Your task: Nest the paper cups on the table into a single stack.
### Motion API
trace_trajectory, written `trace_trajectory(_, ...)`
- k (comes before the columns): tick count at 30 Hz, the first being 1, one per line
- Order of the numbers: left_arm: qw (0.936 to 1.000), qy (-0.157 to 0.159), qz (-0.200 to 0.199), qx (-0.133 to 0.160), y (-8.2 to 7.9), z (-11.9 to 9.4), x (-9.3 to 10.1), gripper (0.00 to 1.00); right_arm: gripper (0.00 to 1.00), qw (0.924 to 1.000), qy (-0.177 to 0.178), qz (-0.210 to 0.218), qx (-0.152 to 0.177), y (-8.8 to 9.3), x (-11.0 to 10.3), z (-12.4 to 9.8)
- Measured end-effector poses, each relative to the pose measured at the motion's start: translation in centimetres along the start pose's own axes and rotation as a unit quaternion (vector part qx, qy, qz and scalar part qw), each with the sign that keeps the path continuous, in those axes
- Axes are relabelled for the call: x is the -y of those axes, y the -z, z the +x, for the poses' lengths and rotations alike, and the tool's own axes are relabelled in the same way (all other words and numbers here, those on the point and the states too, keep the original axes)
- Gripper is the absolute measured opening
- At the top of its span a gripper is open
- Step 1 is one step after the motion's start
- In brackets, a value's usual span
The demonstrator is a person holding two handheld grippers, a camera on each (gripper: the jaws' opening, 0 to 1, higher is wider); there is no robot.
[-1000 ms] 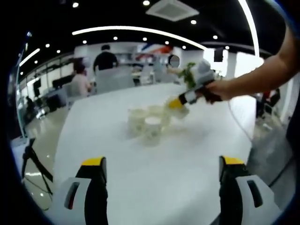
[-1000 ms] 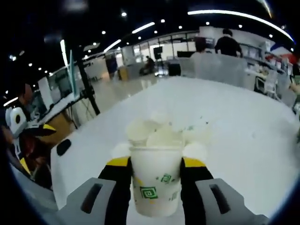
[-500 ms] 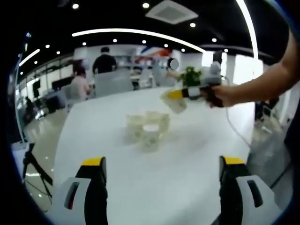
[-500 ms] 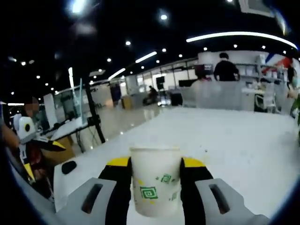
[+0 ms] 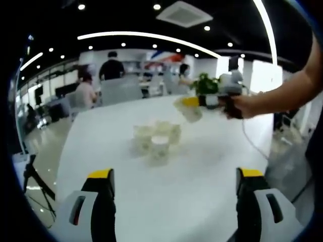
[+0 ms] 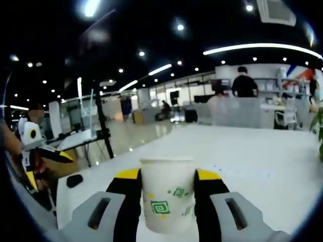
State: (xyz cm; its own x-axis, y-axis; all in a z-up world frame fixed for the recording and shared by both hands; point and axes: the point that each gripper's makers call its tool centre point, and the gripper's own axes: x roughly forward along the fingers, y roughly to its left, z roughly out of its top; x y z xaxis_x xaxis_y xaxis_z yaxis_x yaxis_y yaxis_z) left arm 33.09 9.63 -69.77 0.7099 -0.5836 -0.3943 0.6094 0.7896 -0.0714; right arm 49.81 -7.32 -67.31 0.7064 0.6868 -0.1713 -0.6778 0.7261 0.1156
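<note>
Several white paper cups (image 5: 155, 140) stand bunched together mid-table in the left gripper view, well ahead of my left gripper (image 5: 174, 176), whose jaws are wide apart with nothing between them. Up and to the right of the bunch, a person's hand holds my right gripper (image 5: 192, 107) in the air with a cup in it. In the right gripper view, the right gripper (image 6: 167, 182) is shut on a white paper cup (image 6: 166, 194) with green printed marks, held upright above the white table (image 6: 252, 161).
The white table (image 5: 192, 181) runs far ahead, its left edge dropping to a shiny floor with a tripod (image 5: 35, 174). People sit and stand at the far end (image 5: 112, 65). A green plant (image 5: 204, 83) stands at the back right.
The right gripper has lifted the cup up and away from the bunch; the other cups have dropped out of its view. The left gripper has stayed where it was, open.
</note>
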Motion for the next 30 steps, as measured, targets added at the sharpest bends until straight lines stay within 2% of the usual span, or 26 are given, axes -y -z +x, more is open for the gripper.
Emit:
trace_trajectory(19, 0.9999, 0.011, 0.006, 0.001, -0.2, 0.0, 0.8, 0.98, 0.38, 0.9991, -0.037, 0.007, 0.018, 0.4, -3.0, -2.4)
trace_trajectory(30, 0.9998, 0.02, 0.008, 0.005, -0.9, 0.2, 1.5, 0.98, 0.37, 0.9977, -0.062, 0.007, 0.026, 0.7, -5.2, -3.7)
